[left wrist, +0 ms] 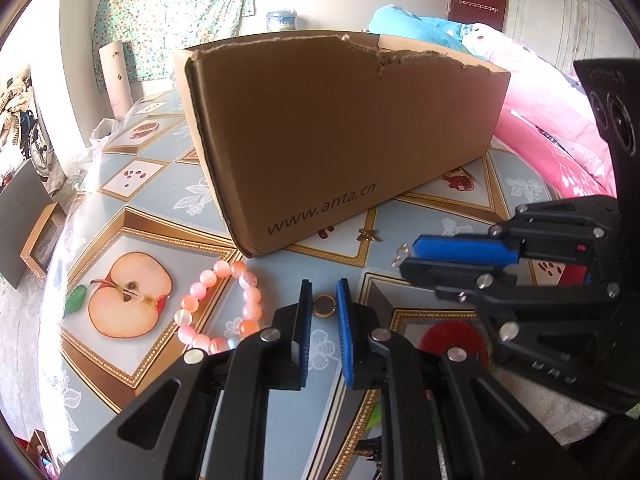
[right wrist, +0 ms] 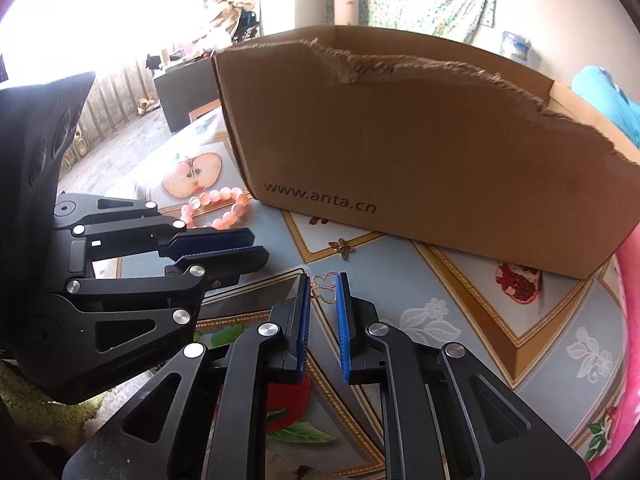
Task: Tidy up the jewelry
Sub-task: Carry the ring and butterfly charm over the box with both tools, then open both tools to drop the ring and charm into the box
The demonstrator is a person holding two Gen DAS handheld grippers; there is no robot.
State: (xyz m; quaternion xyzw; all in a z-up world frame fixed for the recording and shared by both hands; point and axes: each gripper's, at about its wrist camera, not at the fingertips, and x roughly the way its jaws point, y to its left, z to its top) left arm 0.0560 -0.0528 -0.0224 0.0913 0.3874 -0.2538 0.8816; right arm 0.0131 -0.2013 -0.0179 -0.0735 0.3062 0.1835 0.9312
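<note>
Box (left wrist: pixel 344 136) on tabletop (left wrist: pixel 160 200), torn rim up. Bead bracelet (left wrist: pixel 224 308) near box corner, beside apple print. Left hand-held gripper (left wrist: pixel 325 306): jaws narrow, clamped on ring (left wrist: pixel 323 305). Right hand-held gripper (right wrist: pixel 325 288): jaws narrow, gold butterfly pendant (right wrist: pixel 326 287) between tips, pads touching it. Small gold flower charm (right wrist: pixel 341 249) loose by box front.

Black tools (left wrist: pixel 325 300), blue ribbed pads (right wrist: pixel 343 320)

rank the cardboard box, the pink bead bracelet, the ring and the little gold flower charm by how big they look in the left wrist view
1. cardboard box
2. pink bead bracelet
3. ring and gold flower charm: both tiny and look about alike. The ring sits nearer the camera, so no ranking between them.
</note>
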